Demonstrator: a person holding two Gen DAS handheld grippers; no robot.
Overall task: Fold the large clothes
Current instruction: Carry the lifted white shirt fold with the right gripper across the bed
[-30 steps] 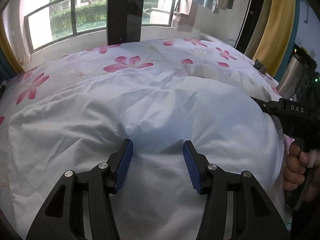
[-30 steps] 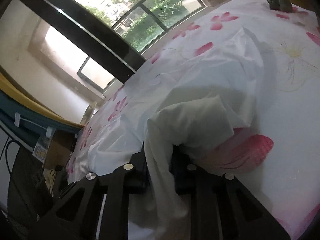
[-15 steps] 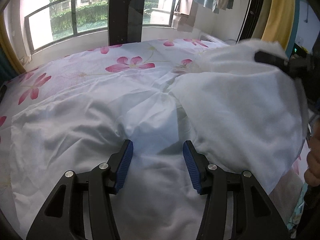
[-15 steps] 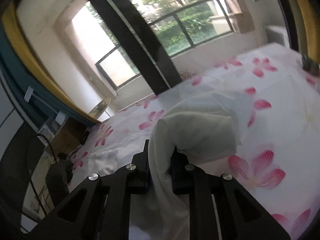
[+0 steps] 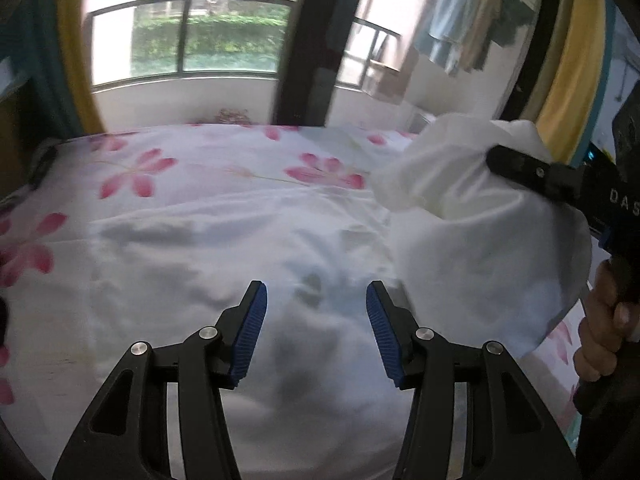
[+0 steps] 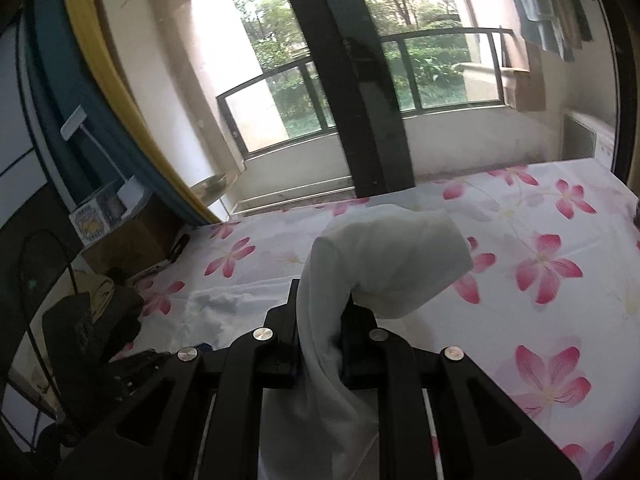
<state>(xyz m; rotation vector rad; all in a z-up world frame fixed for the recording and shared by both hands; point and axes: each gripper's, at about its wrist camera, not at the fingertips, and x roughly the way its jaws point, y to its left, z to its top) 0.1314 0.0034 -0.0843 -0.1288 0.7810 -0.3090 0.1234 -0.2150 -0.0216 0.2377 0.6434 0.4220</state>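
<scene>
Right gripper (image 6: 320, 344) fingers pinch white garment (image 5: 480, 216); left gripper (image 5: 316, 320) fingers spread over it.

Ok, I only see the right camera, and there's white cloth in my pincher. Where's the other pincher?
Observer: The left gripper is over the cloth spread on the bed, jaws open.
Operator: Is it holding anything?
Observer: No, nothing sits between its blue pads.
Operator: How much cloth is up in the air?
Observer: Only one part, hanging from the right gripper; the rest lies flat on the bed.
</scene>
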